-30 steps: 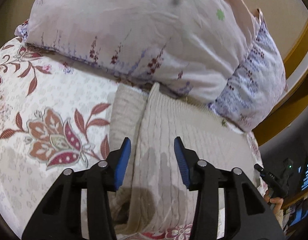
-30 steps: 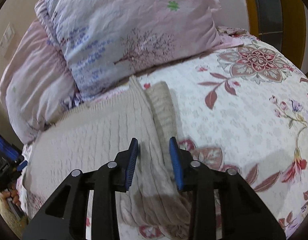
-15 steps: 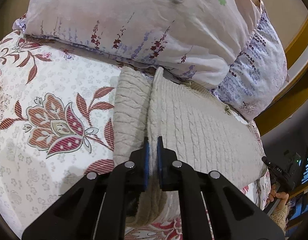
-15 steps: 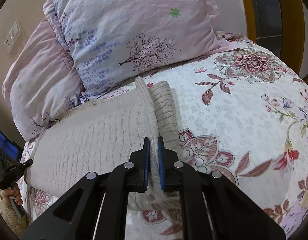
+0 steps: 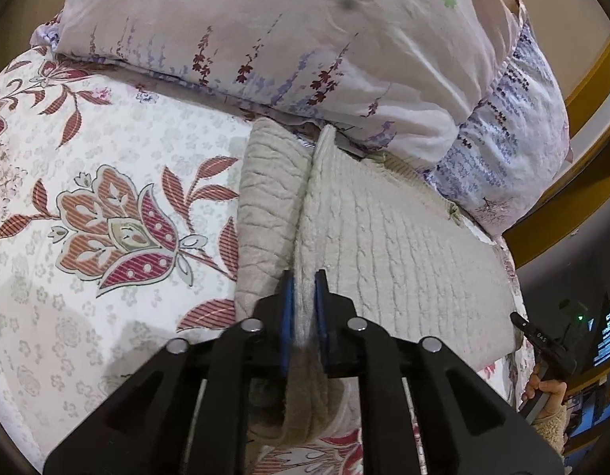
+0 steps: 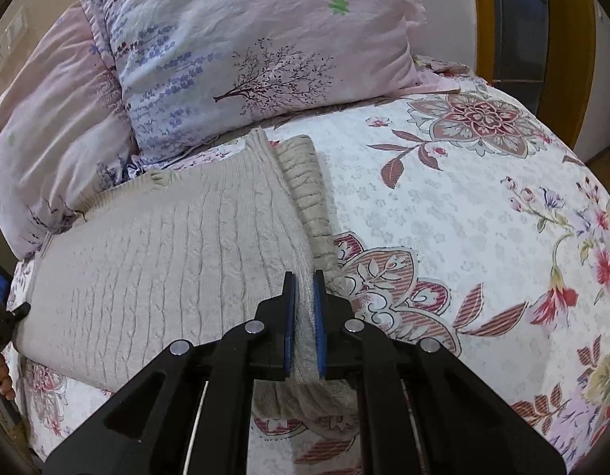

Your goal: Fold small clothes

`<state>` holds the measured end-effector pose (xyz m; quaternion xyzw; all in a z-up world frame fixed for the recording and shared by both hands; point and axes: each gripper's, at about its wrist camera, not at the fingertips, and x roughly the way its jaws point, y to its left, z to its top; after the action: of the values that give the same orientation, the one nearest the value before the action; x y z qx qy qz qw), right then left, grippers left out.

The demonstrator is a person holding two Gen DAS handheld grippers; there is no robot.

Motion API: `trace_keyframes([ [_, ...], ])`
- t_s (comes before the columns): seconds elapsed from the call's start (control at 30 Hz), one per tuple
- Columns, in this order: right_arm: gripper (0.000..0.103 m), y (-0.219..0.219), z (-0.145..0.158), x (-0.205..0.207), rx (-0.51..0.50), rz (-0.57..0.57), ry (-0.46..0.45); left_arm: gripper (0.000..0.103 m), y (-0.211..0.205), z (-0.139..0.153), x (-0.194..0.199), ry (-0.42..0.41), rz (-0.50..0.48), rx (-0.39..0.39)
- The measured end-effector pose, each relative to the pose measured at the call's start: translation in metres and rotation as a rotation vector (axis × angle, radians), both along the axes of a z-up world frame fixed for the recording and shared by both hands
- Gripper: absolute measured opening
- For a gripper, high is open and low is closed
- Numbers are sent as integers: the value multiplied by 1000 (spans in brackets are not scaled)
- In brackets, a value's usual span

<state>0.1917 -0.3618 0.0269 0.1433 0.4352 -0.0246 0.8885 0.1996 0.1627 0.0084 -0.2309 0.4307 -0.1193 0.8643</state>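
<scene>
The sweater (image 5: 403, 245) lies flat on the bed (image 5: 107, 150), its far edge tucked just under the pillows (image 5: 285, 39). It is a beige cable-knit, thick and soft, with raised ribs running across its body. A long side strip is already folded in, leaving a plump ridge along each edge.

The left gripper (image 5: 304, 304) has its jaws pinched on the ridge at the sweater's left edge, though they are easing apart slightly with the knit still pressed between the pads. The right gripper (image 6: 303, 304) has its jaws narrow and clamped on the matching ridge (image 6: 289, 213) at the right edge. Both grips sit at the near end, farthest from the pillows, probably so the hem can be lifted and carried toward the pillows for a crosswise fold. The bulky knit should hold a crease poorly.
</scene>
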Motion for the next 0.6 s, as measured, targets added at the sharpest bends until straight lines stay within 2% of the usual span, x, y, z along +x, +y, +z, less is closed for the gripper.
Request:
trace_keyframes([
  [0.03, 15, 0, 2, 0, 2, -1, -1, 21, 0, 2, -1, -7, 4, 1],
  [0.07, 17, 0, 5, -1, -1, -5, -10, 32, 1, 6, -4, -25, 16, 10],
  [0.1, 25, 1, 11, -3, -21, -16, -34, 41, 1, 11, -6, -46, 30, 22],
  [0.13, 30, 5, 19, -6, -47, -17, -71, 45, 0, 19, -11, -88, 51, 50],
  [0.2, 31, 14, 27, -7, -63, 16, -111, 53, -6, 31, -17, -153, 53, 90],
  [0.3, 31, 33, 29, 0, -51, 108, -105, 62, -24, 41, -22, -214, -10, 120],
  [0.37, 31, 44, 24, 6, -68, 142, -88, 63, -36, 39, -20, -211, -59, 131],
  [0.43, 31, 51, 16, 11, -65, 159, -56, 63, -47, 29, -14, -168, -99, 155],
  [0.5, 32, 53, 2, 17, -73, 163, 13, 63, -51, 16, -8, -110, -104, 175],
  [0.6, 35, 57, -5, 17, -99, 169, 14, 64, -54, 8, -8, -103, -110, 201],
])
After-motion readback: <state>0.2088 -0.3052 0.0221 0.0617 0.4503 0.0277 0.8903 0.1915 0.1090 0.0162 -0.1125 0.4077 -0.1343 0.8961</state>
